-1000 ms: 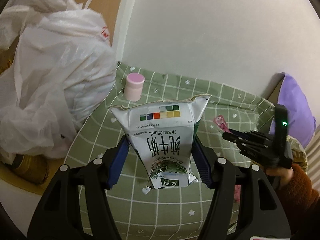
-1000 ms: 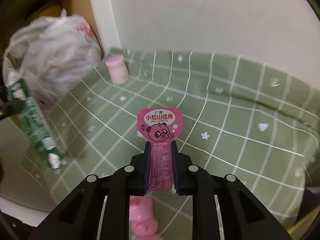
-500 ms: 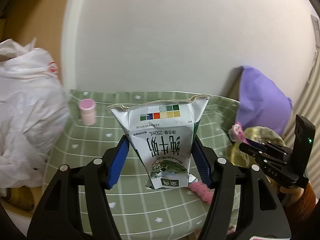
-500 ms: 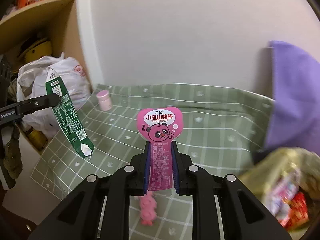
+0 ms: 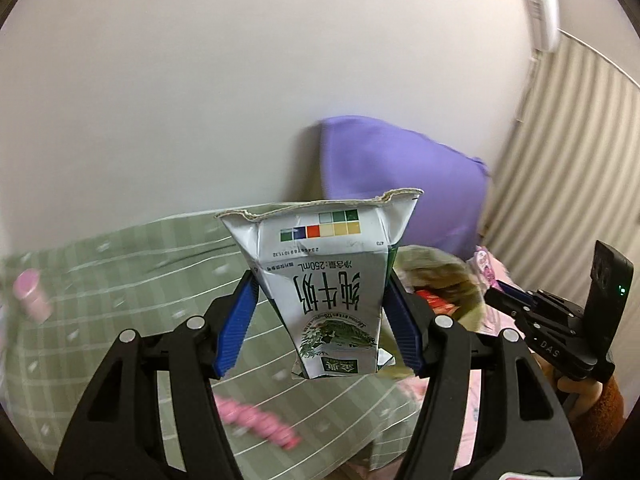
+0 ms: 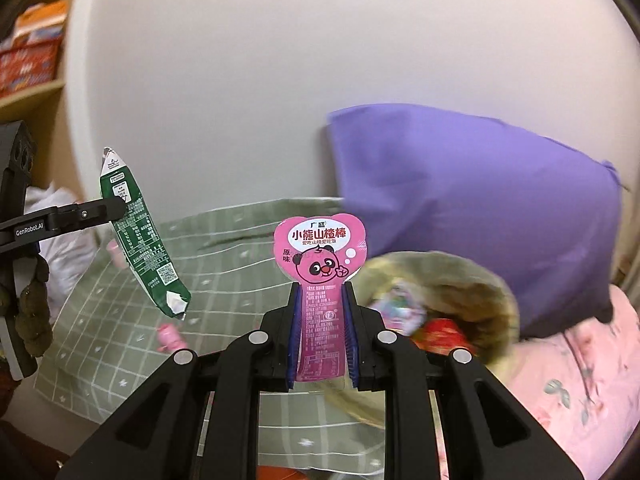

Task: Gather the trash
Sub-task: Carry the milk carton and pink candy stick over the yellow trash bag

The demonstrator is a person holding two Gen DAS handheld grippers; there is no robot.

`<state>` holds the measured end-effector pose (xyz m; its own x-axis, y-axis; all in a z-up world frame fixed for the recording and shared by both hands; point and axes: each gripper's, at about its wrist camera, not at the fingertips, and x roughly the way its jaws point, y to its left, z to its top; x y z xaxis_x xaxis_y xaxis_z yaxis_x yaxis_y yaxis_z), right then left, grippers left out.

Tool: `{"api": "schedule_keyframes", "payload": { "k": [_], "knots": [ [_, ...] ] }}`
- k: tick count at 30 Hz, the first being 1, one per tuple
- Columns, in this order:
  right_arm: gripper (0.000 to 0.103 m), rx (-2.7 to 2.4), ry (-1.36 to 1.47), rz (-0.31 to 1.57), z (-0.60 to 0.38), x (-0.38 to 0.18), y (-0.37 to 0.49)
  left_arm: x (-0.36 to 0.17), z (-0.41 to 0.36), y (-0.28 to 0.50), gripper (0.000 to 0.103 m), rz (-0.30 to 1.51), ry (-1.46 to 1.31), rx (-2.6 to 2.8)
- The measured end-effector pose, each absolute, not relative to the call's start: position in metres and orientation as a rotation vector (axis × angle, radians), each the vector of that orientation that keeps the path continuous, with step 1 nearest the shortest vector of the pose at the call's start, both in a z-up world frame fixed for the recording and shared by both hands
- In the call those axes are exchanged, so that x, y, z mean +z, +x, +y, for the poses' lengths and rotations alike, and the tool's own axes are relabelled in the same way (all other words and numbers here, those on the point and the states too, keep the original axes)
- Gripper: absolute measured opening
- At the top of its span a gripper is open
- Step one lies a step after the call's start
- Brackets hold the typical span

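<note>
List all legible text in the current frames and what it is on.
"纯牛奶", "净含量:250mL", upside down: milk carton
"小熊山楂棒", "原味": pink wrapper
"GenRobot.AI": left tool
"DAS": right tool
Carton's green side panel, wrapper's lower print: too small to read.

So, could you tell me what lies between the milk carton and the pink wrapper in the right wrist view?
In the right wrist view, only green checked cloth shows between the carton and the wrapper, with a blurred pink piece lying lower on it.

Home bedroom: green checked bedspread (image 6: 224,240) w/ purple pillow (image 6: 472,208) against white wall (image 5: 240,80), pink floral bedding (image 6: 580,380), wooden shelf (image 6: 28,96) of boxes at left.
</note>
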<state>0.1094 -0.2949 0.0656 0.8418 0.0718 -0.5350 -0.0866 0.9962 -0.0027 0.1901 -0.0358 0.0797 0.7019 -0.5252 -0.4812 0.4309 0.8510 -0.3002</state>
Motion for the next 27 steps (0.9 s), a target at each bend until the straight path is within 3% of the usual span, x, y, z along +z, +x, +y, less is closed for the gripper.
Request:
{"api": "schedule_keyframes", "payload": {
  "k": [13,18,27],
  "knots": [
    [0.019,-0.054,0.090,0.546,-0.396,0.058,0.116,0.072,-0.189,0.241,0.059,0.576,-0.096,-0.790],
    [0.019,-0.029,0.133,0.580,-0.411,0.044,0.129,0.031,-0.234,0.268,0.059,0.681,-0.047,-0.804],
    [0.019,0.044,0.087,0.664,-0.405,0.003,0.168,-0.031,-0.250,0.285,0.059,0.855,0.039,-0.773]
  ]
}}
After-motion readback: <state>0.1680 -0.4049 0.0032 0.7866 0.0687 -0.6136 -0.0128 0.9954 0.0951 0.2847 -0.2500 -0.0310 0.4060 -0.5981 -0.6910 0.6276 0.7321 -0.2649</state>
